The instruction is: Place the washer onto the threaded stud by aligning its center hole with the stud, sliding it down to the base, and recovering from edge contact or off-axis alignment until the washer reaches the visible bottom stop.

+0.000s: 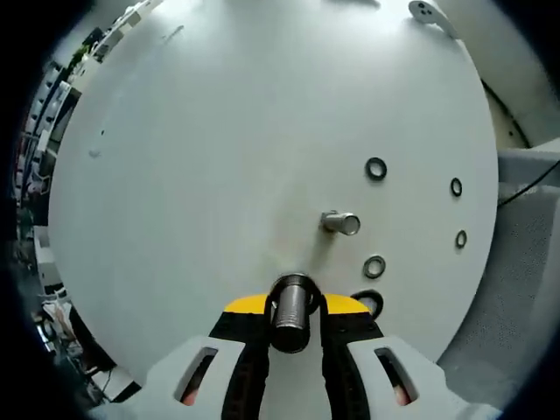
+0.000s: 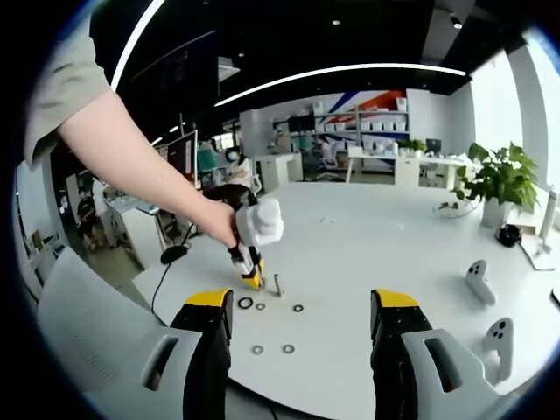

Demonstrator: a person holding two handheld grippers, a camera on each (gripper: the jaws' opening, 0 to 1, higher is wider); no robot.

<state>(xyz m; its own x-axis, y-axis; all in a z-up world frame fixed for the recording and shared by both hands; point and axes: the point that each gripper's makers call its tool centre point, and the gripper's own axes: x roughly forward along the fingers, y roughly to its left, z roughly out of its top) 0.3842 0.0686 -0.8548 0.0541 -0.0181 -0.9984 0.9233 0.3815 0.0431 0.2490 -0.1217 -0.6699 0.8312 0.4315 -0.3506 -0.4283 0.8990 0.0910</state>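
Looking down along the left gripper (image 1: 293, 325), its yellow-tipped jaws are closed on a dark metal cylinder (image 1: 291, 312) with a ring-shaped end, held upright between them above the round white table (image 1: 192, 175). Whether a washer sits on that cylinder's end cannot be told. Just beyond it a short threaded stud (image 1: 340, 222) stands on the table, apart from the held piece. Loose washers lie around the stud: one far of it (image 1: 376, 169), one near it (image 1: 374, 266), one partly hidden beside the right jaw (image 1: 369, 302), and two smaller ones further right (image 1: 456, 186) (image 1: 461, 239).

In the right gripper view, the right gripper (image 2: 300, 337) has its jaws spread wide with nothing between them, held well back from the work. Ahead, a person's hand (image 2: 219, 223) holds the left gripper (image 2: 250, 271) tip-down just left of the stud (image 2: 277, 285). Washers lie nearby on the table (image 2: 394, 236): (image 2: 246, 303), (image 2: 298, 308), (image 2: 257, 350), (image 2: 288, 349). Two white controllers (image 2: 477, 282) (image 2: 499, 337) rest at the right, and a potted plant (image 2: 499, 179) stands at the far right.
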